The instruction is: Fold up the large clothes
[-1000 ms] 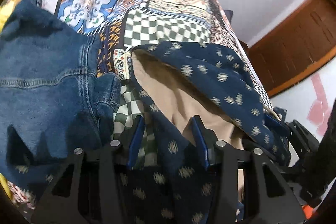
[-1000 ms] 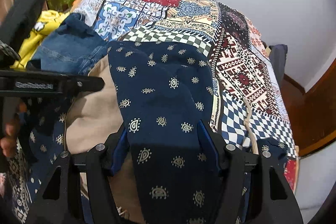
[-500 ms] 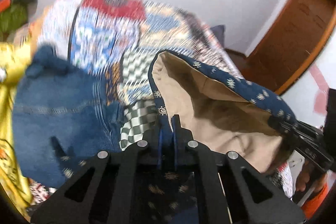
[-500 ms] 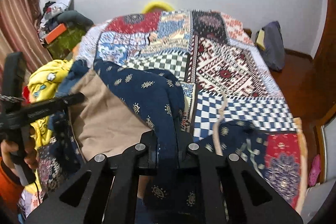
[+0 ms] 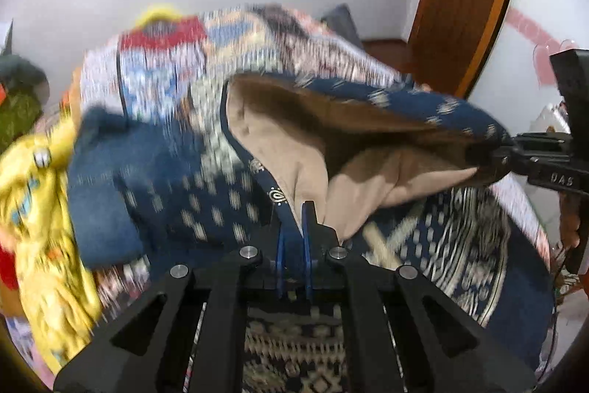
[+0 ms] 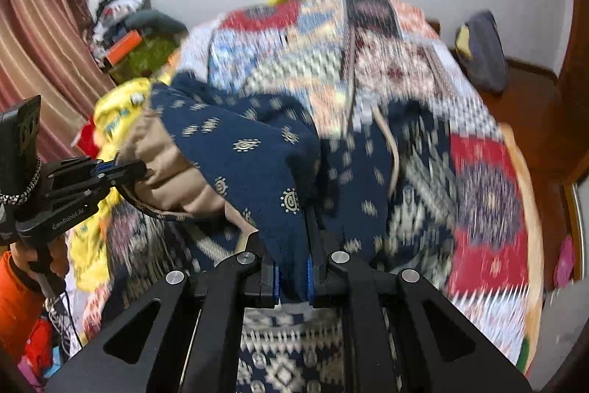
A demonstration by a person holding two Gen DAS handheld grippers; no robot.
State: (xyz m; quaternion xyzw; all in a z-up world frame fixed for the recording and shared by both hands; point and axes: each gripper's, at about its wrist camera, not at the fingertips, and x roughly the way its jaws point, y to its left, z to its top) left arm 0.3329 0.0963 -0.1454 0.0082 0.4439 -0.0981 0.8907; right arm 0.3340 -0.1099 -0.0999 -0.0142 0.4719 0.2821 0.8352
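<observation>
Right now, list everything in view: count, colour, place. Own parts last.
printed garment: one, navy with pale motifs and a tan lining, lifted off the bed between both grippers
patchwork bedspread: one, multicoloured, covering the bed
jeans: one, blue denim, left on the bed
yellow cloth: one, far left edge of the bed
curtain: one, striped reddish, left wall
dark bag: one, grey, on the floor by the far wall
left hand-held gripper: black, shut on the garment's edge
right hand-held gripper: black, shut on the garment

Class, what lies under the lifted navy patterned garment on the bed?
Under the navy garment shows the patchwork bedspread and a beige cord. The rest beneath its folds is covered.
</observation>
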